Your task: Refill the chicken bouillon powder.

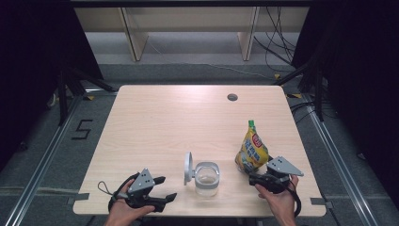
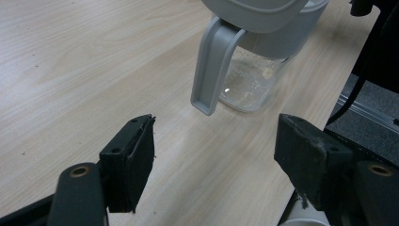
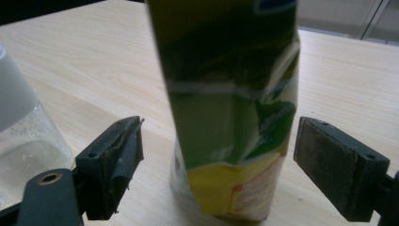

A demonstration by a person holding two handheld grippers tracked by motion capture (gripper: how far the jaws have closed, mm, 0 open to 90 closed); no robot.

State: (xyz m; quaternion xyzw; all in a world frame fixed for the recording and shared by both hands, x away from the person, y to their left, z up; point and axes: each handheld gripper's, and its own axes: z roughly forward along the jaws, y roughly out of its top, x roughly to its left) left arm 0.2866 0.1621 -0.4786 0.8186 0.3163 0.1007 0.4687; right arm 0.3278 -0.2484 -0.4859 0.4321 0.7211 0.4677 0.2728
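Note:
A clear glass jar (image 1: pixel 207 179) with a grey rim stands near the table's front edge, its grey hinged lid (image 1: pixel 188 168) flipped up on the left side. In the left gripper view the jar (image 2: pixel 254 77) sits just beyond the jaws. My left gripper (image 1: pixel 164 188) is open, left of the jar, with nothing between its jaws. A yellow and green snack pouch (image 1: pixel 252 149) stands upright to the jar's right. My right gripper (image 1: pixel 248 175) is open at the pouch's base, its jaws on either side of the pouch (image 3: pixel 230 117) without touching it.
The light wooden table (image 1: pixel 155 117) has a round cable hole (image 1: pixel 232 97) at the back right. Behind it stand pale shelf legs and loose cables on a grey floor. A tape mark like a 5 (image 1: pixel 82 129) lies on the floor at the left.

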